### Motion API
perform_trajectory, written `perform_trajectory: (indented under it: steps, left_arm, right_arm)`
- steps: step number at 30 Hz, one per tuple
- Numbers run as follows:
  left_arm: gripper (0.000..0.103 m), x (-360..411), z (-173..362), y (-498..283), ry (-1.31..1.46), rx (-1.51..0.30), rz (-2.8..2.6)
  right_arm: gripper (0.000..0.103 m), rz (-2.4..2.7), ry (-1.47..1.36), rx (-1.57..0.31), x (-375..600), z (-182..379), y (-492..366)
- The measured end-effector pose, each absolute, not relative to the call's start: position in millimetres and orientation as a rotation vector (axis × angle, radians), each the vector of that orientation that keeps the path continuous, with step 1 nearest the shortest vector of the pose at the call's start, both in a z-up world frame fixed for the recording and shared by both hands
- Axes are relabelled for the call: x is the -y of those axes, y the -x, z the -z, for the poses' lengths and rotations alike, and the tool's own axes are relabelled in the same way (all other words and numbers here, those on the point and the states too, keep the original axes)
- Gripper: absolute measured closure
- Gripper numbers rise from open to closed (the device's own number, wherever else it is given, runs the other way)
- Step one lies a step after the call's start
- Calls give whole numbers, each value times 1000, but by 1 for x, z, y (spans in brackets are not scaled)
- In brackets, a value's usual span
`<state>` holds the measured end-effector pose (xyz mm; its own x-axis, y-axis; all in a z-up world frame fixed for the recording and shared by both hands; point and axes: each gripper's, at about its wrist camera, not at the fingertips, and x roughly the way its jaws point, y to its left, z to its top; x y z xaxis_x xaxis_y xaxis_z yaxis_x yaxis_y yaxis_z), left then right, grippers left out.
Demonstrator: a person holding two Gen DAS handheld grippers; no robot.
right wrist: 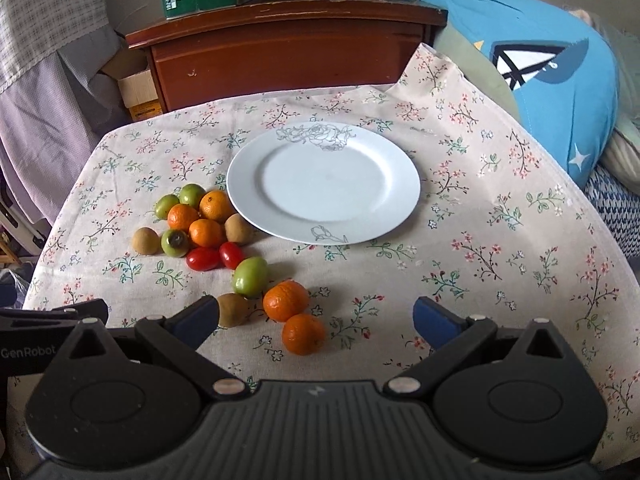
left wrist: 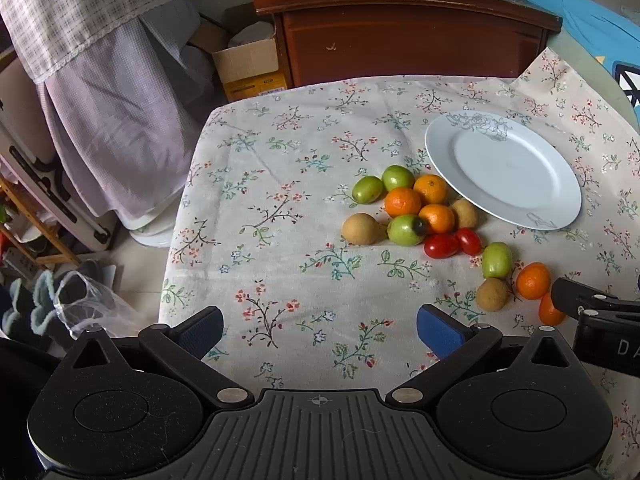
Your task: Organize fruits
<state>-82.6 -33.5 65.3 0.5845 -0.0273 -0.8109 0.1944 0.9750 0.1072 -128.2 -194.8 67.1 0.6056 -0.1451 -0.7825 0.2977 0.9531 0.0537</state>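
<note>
On the floral-clothed counter point(right wrist: 460, 208) your fruit lies loose beside the empty white round plate point(right wrist: 323, 184), with nothing on the plate yet. The main cluster of small orange tangerines point(right wrist: 206, 232), green round fruits point(right wrist: 192, 195), tan-brown round fruits point(right wrist: 145, 241) and two red cherry tomatoes point(right wrist: 216, 258) sits just left of the plate, one tangerine and a brown fruit tucked against its rim. A second group lies nearer you: a green fruit point(right wrist: 250, 276), a brown one point(right wrist: 232, 310) and two tangerines point(right wrist: 303, 334).

Your right tool point(right wrist: 316, 316) hovers wide open and holds nothing, its blue pads astride the two near tangerines. Your left tool point(left wrist: 320, 330) is equally wide open and empty, over bare cloth, well apart from the cluster.

Judging from here, rolling is the chief risk. Everything is round and packed tight, so closing on one piece may nudge its neighbours, and the near group lies towards the counter's front edge. The left finger of your right tool sits just beside the brown fruit and could knock it as you descend. The tomatoes look soft, so a hard squeeze could split them. The cloth may also drag and wrinkle under a low pad, shifting the plate.
</note>
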Motion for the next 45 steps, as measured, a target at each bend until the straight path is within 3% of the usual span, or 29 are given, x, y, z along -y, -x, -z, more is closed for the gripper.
perform_trajectory:
  steps: [8,45]
  left_arm:
    - [0,43,-62,87,-215,-961,152]
    - [0,44,-51,80,-212,-1010,128]
  right_arm:
    - [1,271,-333,-893,223,-61,139]
    - [1,256,-197,-980,196,-48,125]
